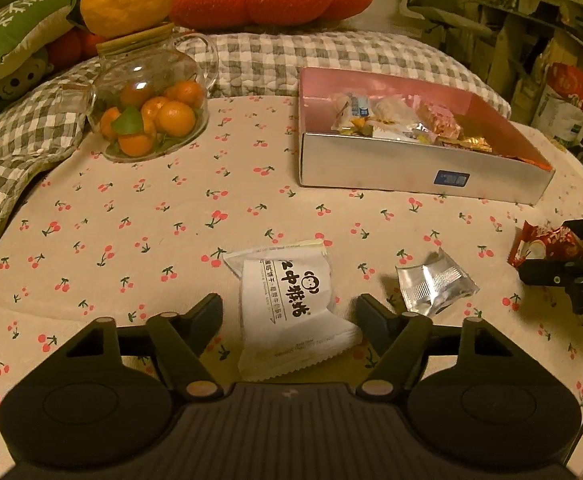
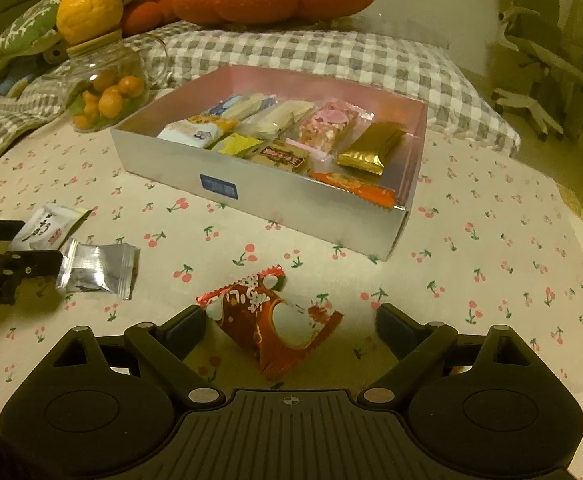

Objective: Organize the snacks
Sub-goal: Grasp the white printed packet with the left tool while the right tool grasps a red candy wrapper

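Right between the fingers of the left gripper (image 1: 289, 312) lay the white packet (image 1: 291, 312), its long axis running away from the tool, roughly along the fingers; the jaws stood apart, pads clear of the wrapper on both sides. Black Chinese characters and a small round face logo ran down its front, too skewed to read. Just right of that tool sat a silver foil packet (image 1: 435, 286), unlabelled. The right gripper (image 2: 291, 326) was likewise wide open around a red packet (image 2: 271, 320) with white characters, lying skewed across the gap, neither pad touching. Each hand had its own snack nearest. Farther ahead waited the silver box (image 2: 259, 196), blue sticker on its near wall, already holding several snacks.
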